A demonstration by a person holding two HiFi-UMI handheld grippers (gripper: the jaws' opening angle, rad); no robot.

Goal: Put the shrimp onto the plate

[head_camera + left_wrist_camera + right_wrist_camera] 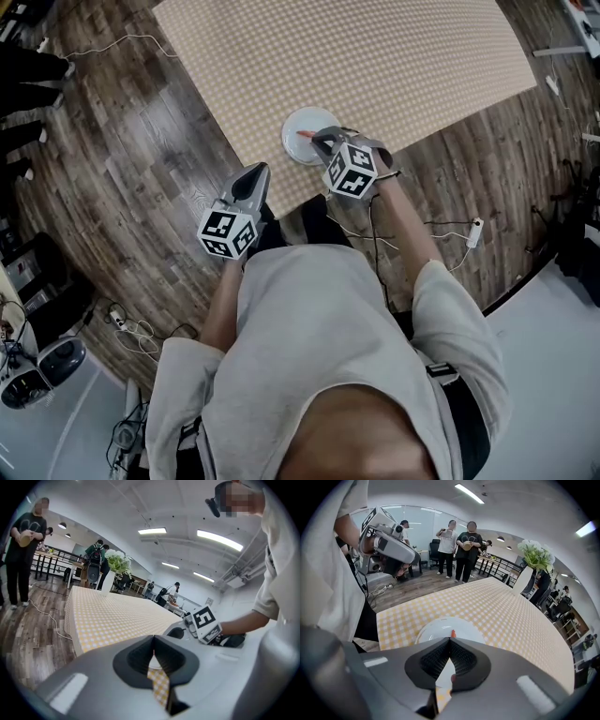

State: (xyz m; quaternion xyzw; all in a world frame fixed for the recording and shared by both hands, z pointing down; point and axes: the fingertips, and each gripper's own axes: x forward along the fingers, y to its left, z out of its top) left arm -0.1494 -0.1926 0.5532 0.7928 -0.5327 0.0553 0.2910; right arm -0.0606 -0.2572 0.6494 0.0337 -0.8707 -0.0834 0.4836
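A white plate [298,123] lies near the front edge of the table with the yellow-checked cloth [375,66]. My right gripper [320,140] hangs over the plate's near side, shut on the shrimp [306,136], a small orange-red piece. In the right gripper view the shrimp's tip [453,633] pokes out past the closed right gripper [450,640], above the plate [433,627]. My left gripper [255,172] is shut and holds nothing, hovering at the table's front edge to the left of the plate. In the left gripper view my left gripper [153,640] points along the cloth [112,616].
Several people stand on the wooden floor beyond the table's left end [465,550]. A vase of flowers [533,559] stands at the far end of the table. Cables and a power strip [475,232] lie on the floor to my right.
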